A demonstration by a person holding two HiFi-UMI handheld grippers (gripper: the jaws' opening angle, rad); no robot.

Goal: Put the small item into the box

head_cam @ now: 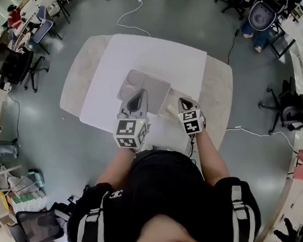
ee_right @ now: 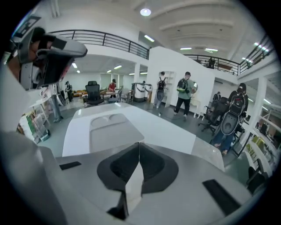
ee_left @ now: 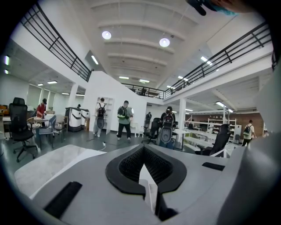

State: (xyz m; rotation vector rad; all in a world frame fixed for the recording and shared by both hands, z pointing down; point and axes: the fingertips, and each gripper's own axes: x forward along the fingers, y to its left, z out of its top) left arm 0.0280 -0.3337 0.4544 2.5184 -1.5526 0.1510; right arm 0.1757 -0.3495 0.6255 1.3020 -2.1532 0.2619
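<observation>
On the counter (head_cam: 215,91), a pale stone-like top with rounded corners, lies a white sheet (head_cam: 156,56) that covers most of its middle; on that sheet rests the box (head_cam: 149,84), a shallow grey tray with rounded compartments at its far end, its inside bare as far as the right gripper view shows it; the small item cannot be made out in any view.

The left hand-held gripper (ee_left: 142,151) has its jaws pressed together with nothing between them; from the head view it sits over the near edge of the box and points up toward the room. The right hand-held gripper (ee_right: 138,145) is likewise closed tip to tip and empty; it is just beside the box's right edge, over the sheet, aimed along the counter toward the box.

Around the counter spreads a grey floor (head_cam: 61,153) with a loose white cable (head_cam: 130,13) and black office chairs (head_cam: 21,65); the hall is tall and white, with a mezzanine behind a black railing (ee_left: 52,39), round ceiling lights (ee_left: 164,42), and people with backpacks (ee_left: 124,118) standing well away.
</observation>
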